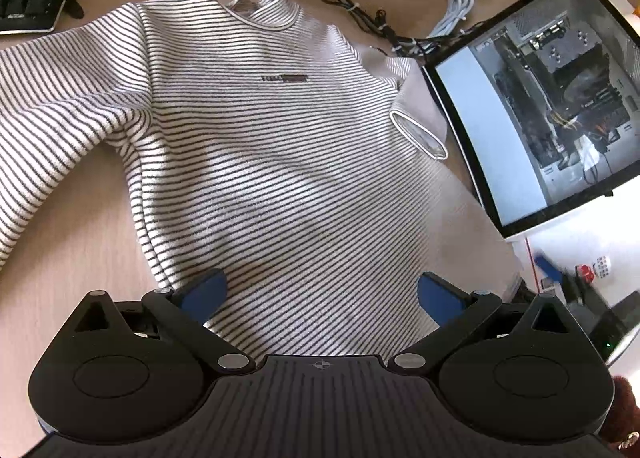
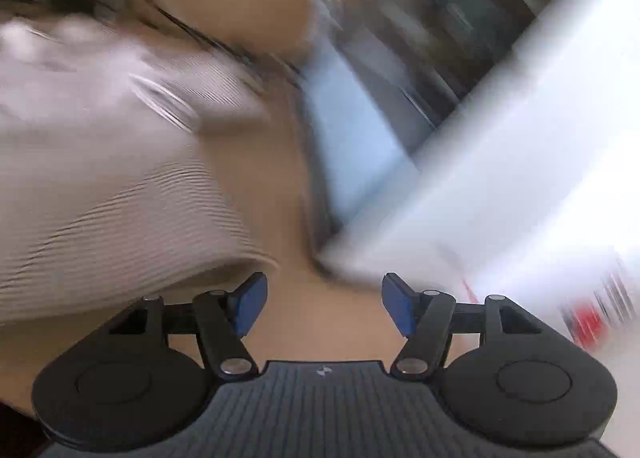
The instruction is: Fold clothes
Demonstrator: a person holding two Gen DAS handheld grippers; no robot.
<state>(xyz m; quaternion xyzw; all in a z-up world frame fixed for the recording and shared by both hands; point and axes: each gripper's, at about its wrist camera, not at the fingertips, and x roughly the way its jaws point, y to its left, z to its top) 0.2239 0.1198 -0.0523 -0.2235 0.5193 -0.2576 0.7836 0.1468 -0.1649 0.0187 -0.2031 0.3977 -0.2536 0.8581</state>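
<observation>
Clearly, we were only at the start: the striped sweater (image 1: 256, 145) lay face up on the wooden desk (image 1: 68, 258), collar toward twelve o'clock in the left wrist view, hem nearest our left gripper (image 1: 322, 296). One sleeve ran out flat toward nine o'clock. The other looked already turned in across the shoulder, its pale cuff (image 1: 418, 135) resting at about three o'clock on the body. We judged that as one fold done at most; the long sleeve, the sides and the bottom-to-top fold were all left.

Our left gripper hung tilted down over the hem at six o'clock, blue pads spread wide with striped cloth showing in the gap but nothing pinched. Whether the pads touched the fabric we could not tell.

Our right gripper (image 2: 324, 308) pointed down over bare desk, released and empty, the sweater's edge (image 2: 140, 217) off at about ten o'clock from its tips. That view was heavily smeared, so we could make out little beyond cloth, desk and the glass-sided computer case (image 1: 552, 97) at two o'clock.
</observation>
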